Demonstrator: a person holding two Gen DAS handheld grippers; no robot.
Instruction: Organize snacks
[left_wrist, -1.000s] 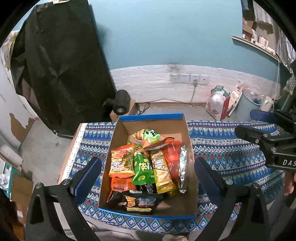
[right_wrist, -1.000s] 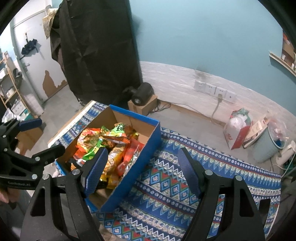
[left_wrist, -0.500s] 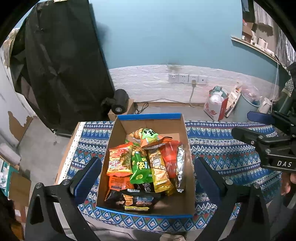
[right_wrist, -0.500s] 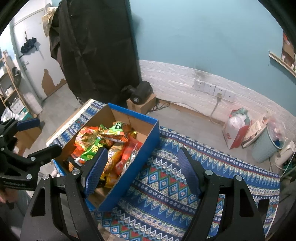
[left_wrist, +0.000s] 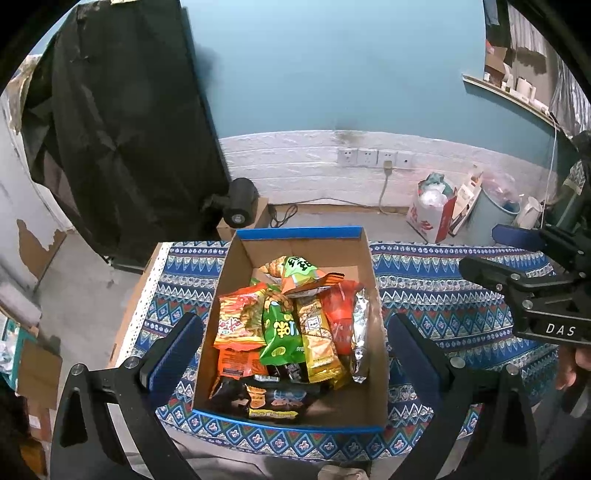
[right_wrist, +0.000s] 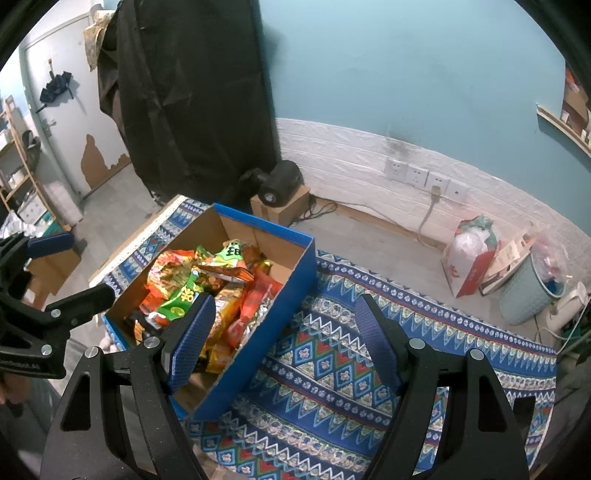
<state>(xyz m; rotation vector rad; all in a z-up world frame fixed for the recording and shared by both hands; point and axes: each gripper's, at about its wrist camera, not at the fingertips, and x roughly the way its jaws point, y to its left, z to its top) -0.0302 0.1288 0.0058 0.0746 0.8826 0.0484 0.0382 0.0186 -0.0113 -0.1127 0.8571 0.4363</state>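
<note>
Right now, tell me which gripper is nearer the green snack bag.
Left. The left gripper hangs open directly above the green snack bag in the box; the right gripper hovers open over the box's right wall.

snack packets (left_wrist: 291, 332) in box (left_wrist: 236, 266), box on tablecloth (left_wrist: 436, 291)

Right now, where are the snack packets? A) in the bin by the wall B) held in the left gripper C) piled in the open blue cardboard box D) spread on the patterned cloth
C: the snack packets lie heaped inside the blue cardboard box on the patterned cloth, and the left gripper and right gripper are both open and hold nothing.
</note>
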